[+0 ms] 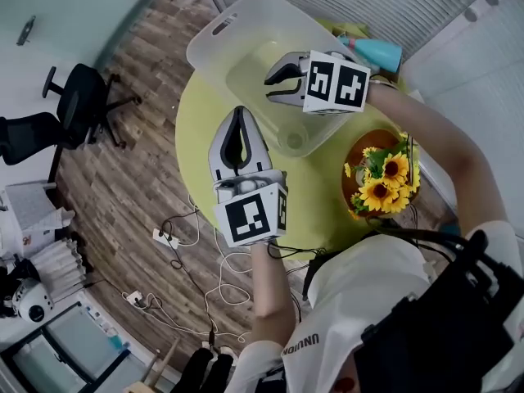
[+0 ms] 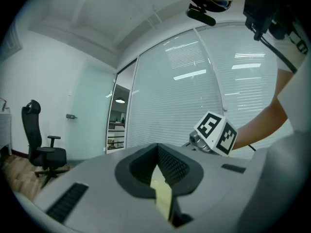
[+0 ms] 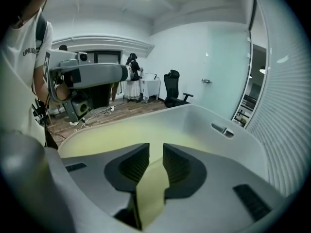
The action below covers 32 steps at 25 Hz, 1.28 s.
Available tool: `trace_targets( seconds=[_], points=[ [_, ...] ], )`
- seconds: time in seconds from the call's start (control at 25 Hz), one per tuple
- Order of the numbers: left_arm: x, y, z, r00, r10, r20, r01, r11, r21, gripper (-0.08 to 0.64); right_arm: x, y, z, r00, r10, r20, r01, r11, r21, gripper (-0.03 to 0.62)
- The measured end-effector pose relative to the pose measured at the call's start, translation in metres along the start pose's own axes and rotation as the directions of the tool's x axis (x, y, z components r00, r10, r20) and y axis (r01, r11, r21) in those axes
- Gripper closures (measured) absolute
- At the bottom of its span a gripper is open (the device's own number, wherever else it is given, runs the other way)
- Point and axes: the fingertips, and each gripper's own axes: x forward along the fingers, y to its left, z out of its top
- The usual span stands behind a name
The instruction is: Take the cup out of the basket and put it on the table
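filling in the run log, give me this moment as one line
left gripper: shut, empty | right gripper: open, empty, aimed into basket

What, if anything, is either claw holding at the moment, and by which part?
Nothing is held. The left claw is shut with nothing between its jaws, and the right claw is open and empty over the basket.

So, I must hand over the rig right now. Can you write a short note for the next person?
Left hand-held gripper: shut, empty, beside the basket.
Right hand-held gripper: jaws slightly apart, empty, over the inside of the basket.
Things: what looks like a teal cup is outside the basket, at the far side of the table. The basket floor in the right gripper view is bare.
Done: probably the cup is out.
Left: check the basket's near corner, which is unclear.
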Motion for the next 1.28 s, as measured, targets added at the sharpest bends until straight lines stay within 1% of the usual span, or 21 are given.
trace_targets(
  seconds=[0.12,0.28,0.56,0.72,0.92,1.12,1.28],
  points=[
    [0.002,0.001,-0.004,1.0,0.009,-0.011,-0.009,1.0,0.012,0.548,0.012,0.007,-0.009,0.998,0.054,-0.043,-0.056,0.998,-0.033,0.495],
    [0.003,0.003,-0.01,1.0,0.02,-0.022,-0.02,1.0,0.002,0.548,0.028,0.021,-0.026,0.985,0.136,-0.104,-0.141,0.989,-0.039,0.495],
    [0.006,0.004,-0.016,0.999,0.009,-0.033,-0.009,1.0,-0.022,0.548,0.041,0.035,-0.044,0.963,0.215,-0.164,-0.225,0.973,-0.048,0.494],
    [0.008,0.004,-0.019,0.999,0.006,-0.036,-0.007,0.999,-0.036,0.548,0.047,0.045,-0.056,0.942,0.258,-0.214,-0.28,0.957,-0.075,0.494],
    [0.007,0.001,-0.022,0.999,-0.01,-0.043,0.008,0.999,-0.048,0.548,0.054,0.061,-0.073,0.905,0.321,-0.279,-0.355,0.931,-0.081,0.494],
    [0.008,-0.001,-0.025,0.999,-0.014,-0.05,0.012,0.999,-0.045,0.548,0.061,0.069,-0.083,0.883,0.348,-0.314,-0.391,0.916,-0.086,0.494],
    [0.007,0.0,-0.022,0.999,-0.014,-0.039,0.012,0.999,-0.044,0.548,0.065,0.075,-0.089,0.867,0.366,-0.339,-0.417,0.905,-0.089,0.494]
  ],
)
